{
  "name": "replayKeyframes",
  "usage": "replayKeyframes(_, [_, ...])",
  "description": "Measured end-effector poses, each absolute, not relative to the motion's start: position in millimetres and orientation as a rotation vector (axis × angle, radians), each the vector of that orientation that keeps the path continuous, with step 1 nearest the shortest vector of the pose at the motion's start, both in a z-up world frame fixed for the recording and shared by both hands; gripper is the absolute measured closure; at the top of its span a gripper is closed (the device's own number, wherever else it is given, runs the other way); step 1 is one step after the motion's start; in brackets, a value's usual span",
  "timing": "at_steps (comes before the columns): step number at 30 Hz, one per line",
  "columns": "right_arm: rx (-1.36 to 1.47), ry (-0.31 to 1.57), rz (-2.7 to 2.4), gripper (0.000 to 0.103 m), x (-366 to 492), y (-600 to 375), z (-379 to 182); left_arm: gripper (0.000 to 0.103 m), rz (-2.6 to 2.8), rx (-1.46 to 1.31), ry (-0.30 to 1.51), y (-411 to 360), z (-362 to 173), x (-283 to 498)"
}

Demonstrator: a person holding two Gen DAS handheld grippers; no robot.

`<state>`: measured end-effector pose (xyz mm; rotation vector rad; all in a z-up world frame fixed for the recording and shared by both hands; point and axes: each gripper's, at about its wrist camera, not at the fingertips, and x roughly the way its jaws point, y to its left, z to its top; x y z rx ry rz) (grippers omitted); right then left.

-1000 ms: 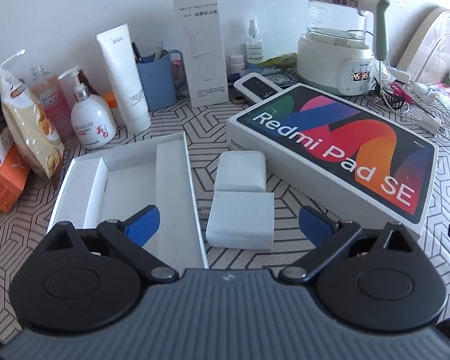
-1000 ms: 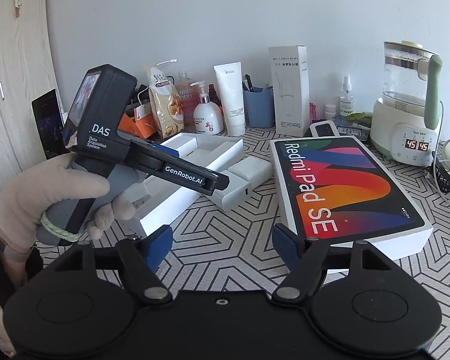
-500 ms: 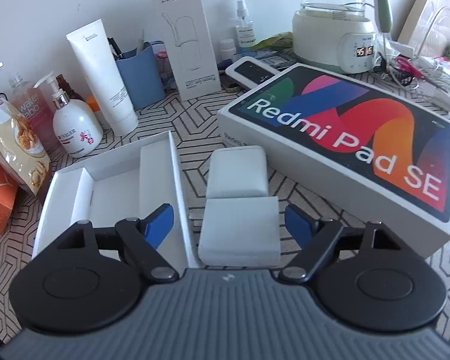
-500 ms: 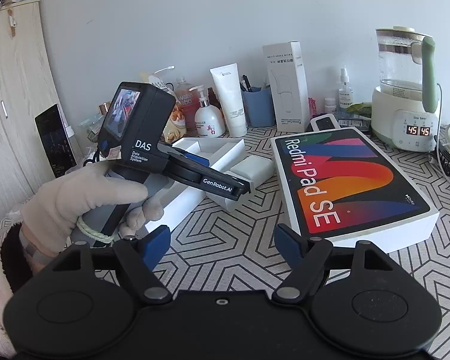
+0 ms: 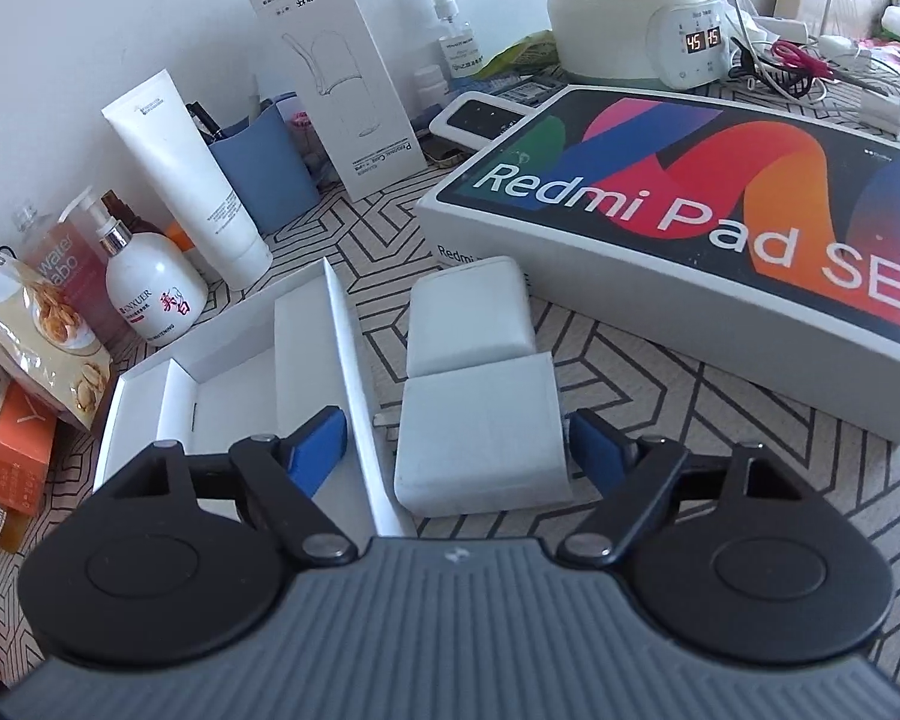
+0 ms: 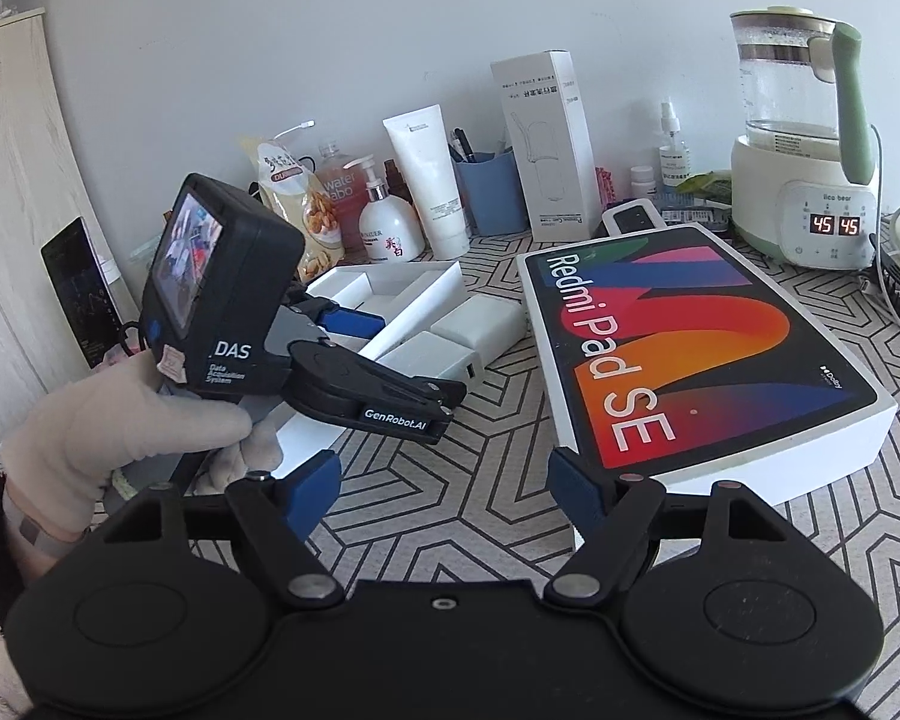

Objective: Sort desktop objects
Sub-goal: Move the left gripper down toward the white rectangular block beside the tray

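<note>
Two white charger blocks lie end to end on the patterned tabletop, the near block (image 5: 480, 432) (image 6: 432, 354) and the far block (image 5: 468, 315) (image 6: 480, 324). Left of them sits an open white box tray (image 5: 240, 384) (image 6: 414, 282). My left gripper (image 5: 457, 447) (image 6: 417, 360), held by a gloved hand (image 6: 120, 420), is open and low. Its fingers straddle the near block and the tray's right wall, without closing on them. My right gripper (image 6: 444, 486) is open and holds nothing, nearer the front above the tabletop. The Redmi Pad SE box (image 5: 690, 210) (image 6: 690, 348) lies to the right.
Along the wall stand a snack bag (image 6: 297, 198), a pump bottle (image 6: 390, 228), a white tube (image 6: 432, 180), a blue pen cup (image 6: 489, 192), a tall white carton (image 6: 546, 144) and a kettle (image 6: 804, 138). Cables (image 5: 810, 60) lie far right. A phone (image 6: 81, 288) leans at the left.
My left gripper has moved forward and down, so its open fingers now flank the near white block. The right gripper has hardly moved and remains open.
</note>
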<state>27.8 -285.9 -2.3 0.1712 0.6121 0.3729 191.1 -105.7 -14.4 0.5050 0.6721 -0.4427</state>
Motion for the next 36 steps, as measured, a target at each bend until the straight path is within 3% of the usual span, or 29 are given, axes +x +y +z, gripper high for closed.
replayKeyframes(31, [0.220,0.650,0.306,0.022,21.1,-303.2,-16.2,0.026,-0.530,0.504,0.675,-111.9,-9.0,184.8])
replayKeyframes(34, [0.217,0.648,0.299,0.022,19.6,-304.3,-15.3,0.016,-0.509,0.571,0.659,-123.3,-15.9,181.4])
replayKeyframes(36, [0.216,0.647,0.294,0.022,18.6,-305.2,-14.7,0.015,-0.489,0.612,0.642,-130.4,-18.6,178.1])
